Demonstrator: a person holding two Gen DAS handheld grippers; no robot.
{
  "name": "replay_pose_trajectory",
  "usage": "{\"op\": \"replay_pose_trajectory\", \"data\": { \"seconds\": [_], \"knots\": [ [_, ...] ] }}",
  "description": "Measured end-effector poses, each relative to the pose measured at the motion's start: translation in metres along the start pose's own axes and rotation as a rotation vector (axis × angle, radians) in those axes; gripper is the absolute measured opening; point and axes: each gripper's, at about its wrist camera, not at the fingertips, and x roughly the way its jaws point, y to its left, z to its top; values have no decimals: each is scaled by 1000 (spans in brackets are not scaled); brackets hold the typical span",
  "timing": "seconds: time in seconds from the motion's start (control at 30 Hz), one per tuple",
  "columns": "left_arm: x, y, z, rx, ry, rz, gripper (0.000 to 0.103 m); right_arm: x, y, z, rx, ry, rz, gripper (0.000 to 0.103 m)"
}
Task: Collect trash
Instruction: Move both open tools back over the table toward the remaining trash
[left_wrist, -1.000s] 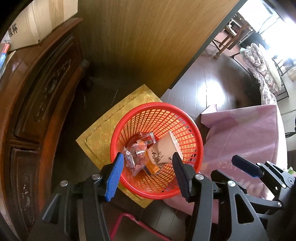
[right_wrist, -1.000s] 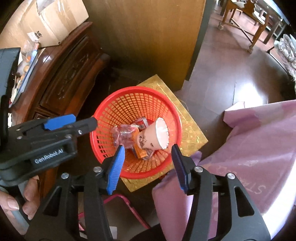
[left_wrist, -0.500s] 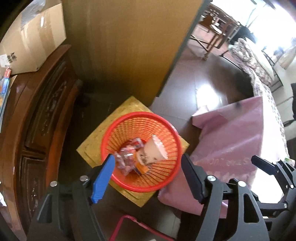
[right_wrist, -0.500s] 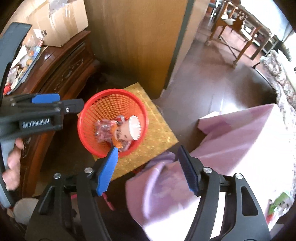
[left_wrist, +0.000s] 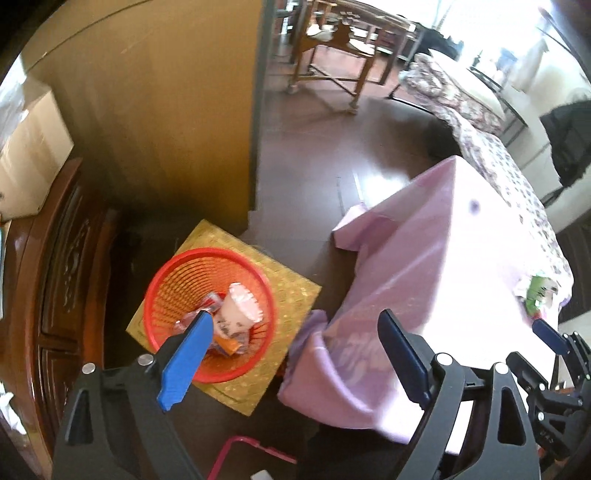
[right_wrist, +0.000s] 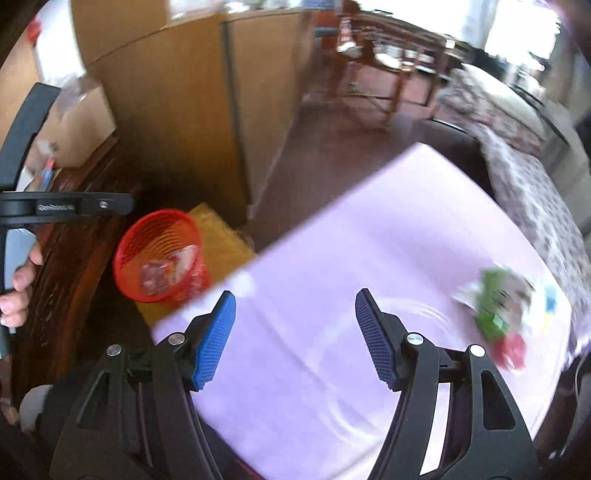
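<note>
A red mesh trash basket (left_wrist: 173, 269) stands on the floor at the lower left, with a paper cup (left_wrist: 238, 310) and wrappers in it; it also shows in the right wrist view (right_wrist: 129, 251). My left gripper (left_wrist: 295, 354) is open and empty, above the basket's right side and the table's corner. My right gripper (right_wrist: 295, 336) is open and empty over the pink tablecloth (right_wrist: 369, 258). Green and red trash (right_wrist: 498, 314) lies blurred on the table at the right; the left wrist view shows it far right (left_wrist: 537, 291).
The basket stands on a gold mat (left_wrist: 288, 295) beside a dark wooden cabinet (left_wrist: 55, 277) with a cardboard box (left_wrist: 26, 162) on top. A wood panel wall (left_wrist: 166, 110) is behind. Chairs (left_wrist: 332, 55) and a floral-covered table (left_wrist: 480, 122) stand farther back.
Both grippers have risen and swung right, away from the basket toward the pink table. The basket now looks smaller and further left. The table trash has come into view.
</note>
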Motion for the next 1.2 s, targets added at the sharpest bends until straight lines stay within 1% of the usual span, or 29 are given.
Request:
{"op": "replay_pose_trajectory", "data": {
  "seconds": [0.17,0.4,0.43,0.53,0.6,0.67,0.73,0.77,0.9,1.03,1.1,1.2],
  "knots": [
    [-3,-55,2,89,-18,-16,90,-10,-47,-28,83,-20,-52,66],
    [2,-140,-6,237,-33,-54,92,-13,-107,-50,195,-24,-85,66],
    [4,-155,-8,261,-37,-59,92,-14,-114,-53,211,-29,-90,66],
    [14,-180,-13,297,-26,-77,92,-13,-139,-62,273,-41,-102,68],
    [24,-198,-17,325,-12,-84,92,-10,-158,-69,337,-44,-84,68],
    [32,-212,-20,347,-1,-88,92,-6,-175,-75,395,-50,-56,68],
    [44,-227,-20,361,20,-97,92,-2,-183,-77,403,-47,-79,68],
    [46,-231,-20,362,24,-103,92,1,-187,-78,401,-42,-101,68],
    [59,-250,-20,366,41,-118,92,13,-198,-83,419,-28,-145,68],
    [75,-264,-19,313,57,-124,93,26,-207,-84,433,-16,-191,68],
    [81,-270,-22,314,59,-119,93,33,-211,-84,434,-6,-196,68],
    [89,-273,-27,347,66,-114,93,44,-213,-82,435,16,-191,68]
  ]
}}
